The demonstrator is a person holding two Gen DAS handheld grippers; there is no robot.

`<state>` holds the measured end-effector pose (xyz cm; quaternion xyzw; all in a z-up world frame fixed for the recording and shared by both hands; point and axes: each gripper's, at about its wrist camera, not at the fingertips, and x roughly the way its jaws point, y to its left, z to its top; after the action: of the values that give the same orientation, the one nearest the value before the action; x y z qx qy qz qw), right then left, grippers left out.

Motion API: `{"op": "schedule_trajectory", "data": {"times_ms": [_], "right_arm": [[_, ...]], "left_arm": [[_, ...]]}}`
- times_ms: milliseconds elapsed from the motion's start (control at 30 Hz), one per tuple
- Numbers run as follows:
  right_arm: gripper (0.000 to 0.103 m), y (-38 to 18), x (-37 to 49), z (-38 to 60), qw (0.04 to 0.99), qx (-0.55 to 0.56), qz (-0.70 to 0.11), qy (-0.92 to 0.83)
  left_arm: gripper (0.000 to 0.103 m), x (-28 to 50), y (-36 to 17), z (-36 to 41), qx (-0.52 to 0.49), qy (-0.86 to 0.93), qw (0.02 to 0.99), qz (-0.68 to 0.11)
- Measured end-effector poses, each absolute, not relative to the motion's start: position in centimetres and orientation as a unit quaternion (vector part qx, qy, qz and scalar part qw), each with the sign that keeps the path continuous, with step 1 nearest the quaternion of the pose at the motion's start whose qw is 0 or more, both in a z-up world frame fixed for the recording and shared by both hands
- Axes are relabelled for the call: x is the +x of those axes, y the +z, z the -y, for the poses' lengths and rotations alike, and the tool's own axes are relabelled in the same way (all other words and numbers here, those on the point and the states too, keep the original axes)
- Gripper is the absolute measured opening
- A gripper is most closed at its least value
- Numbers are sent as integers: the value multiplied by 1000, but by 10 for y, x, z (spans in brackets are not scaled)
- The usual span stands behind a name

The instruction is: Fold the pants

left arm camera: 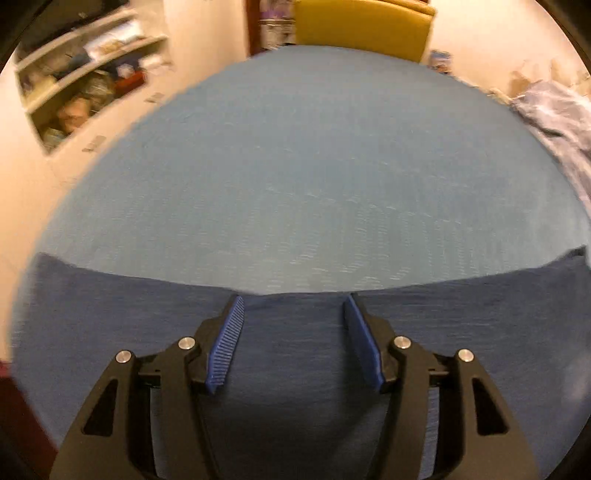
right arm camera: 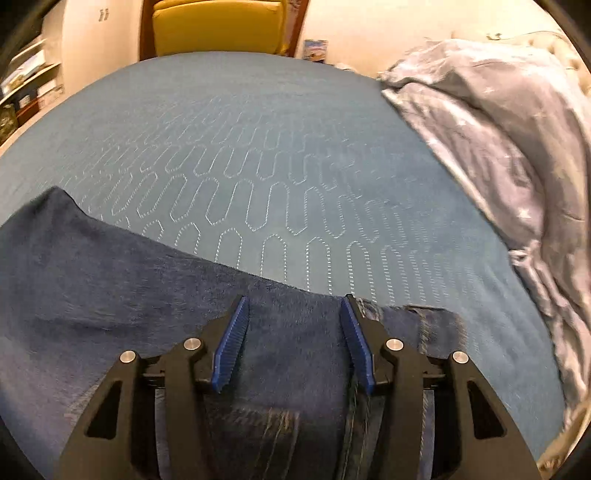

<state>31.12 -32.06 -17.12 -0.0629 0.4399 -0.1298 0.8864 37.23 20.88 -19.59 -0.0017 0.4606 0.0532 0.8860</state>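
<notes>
Pants (right arm camera: 110, 295) lie across the bed (right arm camera: 258, 147), apparently flat, beneath your wide-spread left claw (left arm camera: 293, 301) and right claw (right arm camera: 295, 301).

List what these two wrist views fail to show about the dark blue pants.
- Dark blue pants: near part cut off by bottom edge, left wrist view, behind open left gripper.
- Waistband or hem by open right gripper: blurred, undecidable.
- Fold count: layers hidden.

Right gripper (right arm camera: 294, 301), jaws spread wide, above dark blue pants (right arm camera: 129, 295) lying on a teal quilted bedspread (right arm camera: 258, 147). A frayed hem edge (right arm camera: 439, 321) lies just right of the fingers. Grey star-print blanket (right arm camera: 498, 140) at right; yellow chair (right arm camera: 218, 27) beyond.
</notes>
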Motion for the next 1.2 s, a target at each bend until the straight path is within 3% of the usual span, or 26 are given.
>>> {"op": "schedule_trajectory", "data": {"times_ms": [33, 67, 100, 233, 467, 567, 700, 933, 1200], "right_arm": [[58, -165, 303, 314, 889, -63, -432, -137], [71, -157, 295, 308, 892, -59, -426, -141], [76, -150, 285, 299, 895, -53, -422, -136], [87, -138, 249, 259, 897, -30, -426, -114], [88, -149, 201, 191, 896, -12, -436, -79], [88, -162, 194, 179, 884, -23, -462, -65], [89, -167, 191, 200, 883, -4, -459, -97], [89, -198, 194, 228, 851, 14, -510, -123], [92, -205, 188, 224, 857, 2, -499, -130]], "left_arm": [[59, 365, -187, -210, -2, 57, 894, -444], [68, 357, -181, -209, -2, 51, 899, -435], [73, 345, -174, -203, 2, 36, 903, -428], [74, 302, -172, -197, -19, 4, 899, -437], [100, 225, -193, -160, -13, -31, 908, -418], [100, 216, -213, -153, 37, -31, 901, -430], [101, 218, -223, -186, 23, -17, 906, -422], [101, 230, -218, -308, 6, 62, 906, -418], [98, 228, -190, -477, -60, 246, 883, -395]]}}
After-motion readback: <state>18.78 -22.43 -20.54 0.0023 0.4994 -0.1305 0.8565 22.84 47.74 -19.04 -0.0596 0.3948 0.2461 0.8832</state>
